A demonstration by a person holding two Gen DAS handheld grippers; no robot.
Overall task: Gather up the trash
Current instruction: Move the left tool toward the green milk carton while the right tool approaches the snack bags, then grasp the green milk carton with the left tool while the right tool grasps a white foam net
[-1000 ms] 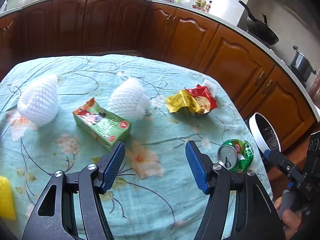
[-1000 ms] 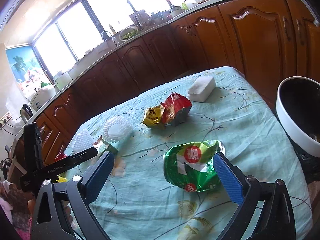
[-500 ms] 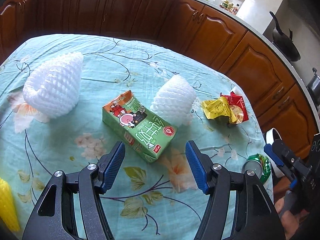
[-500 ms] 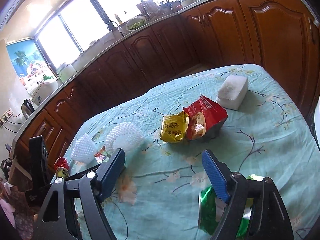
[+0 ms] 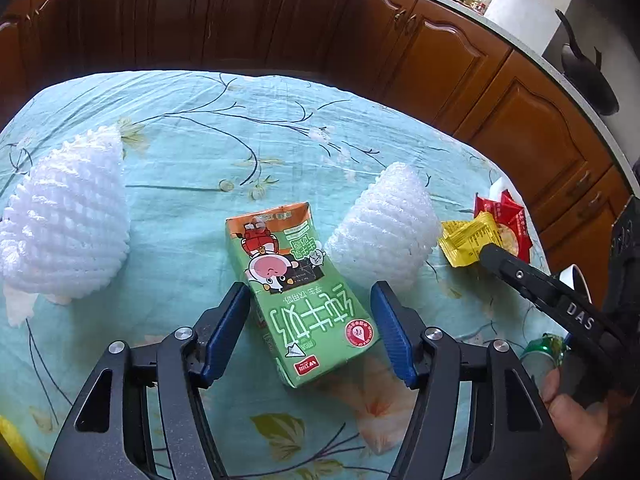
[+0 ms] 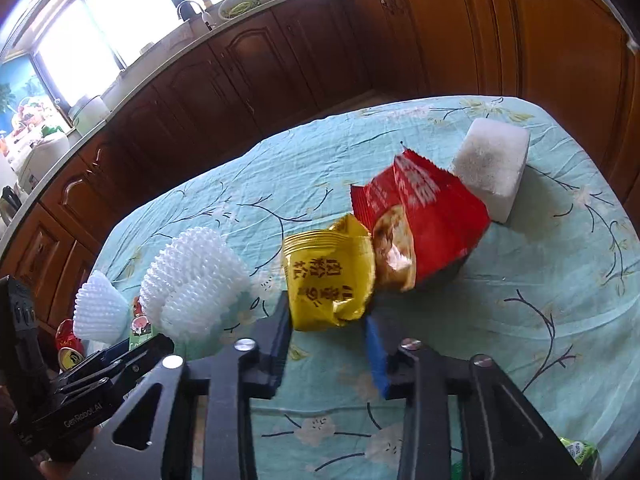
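Note:
A green milk carton [image 5: 298,296] lies flat on the teal flowered tablecloth [image 5: 192,152]. My left gripper [image 5: 310,312] is open, its blue pads on either side of the carton's near half, not touching. A yellow snack wrapper [image 6: 328,276] and a red snack bag [image 6: 424,224] lie together on the cloth. My right gripper [image 6: 328,330] is open with the yellow wrapper's lower edge between its fingertips; contact is unclear. The crushed green can [image 5: 546,350] lies at the table's right edge behind the right gripper's body.
Two white foam fruit nets [image 5: 68,224] [image 5: 386,228] flank the carton. A white foam block [image 6: 490,164] sits behind the red bag. A red can [image 6: 68,344] stands at the far left. Brown cabinets [image 5: 440,52] surround the table. A yellow object [image 5: 12,444] lies at the near left.
My left gripper moved forward until its pads straddle the carton. My right gripper moved forward from the green can to the yellow wrapper and narrowed its opening.

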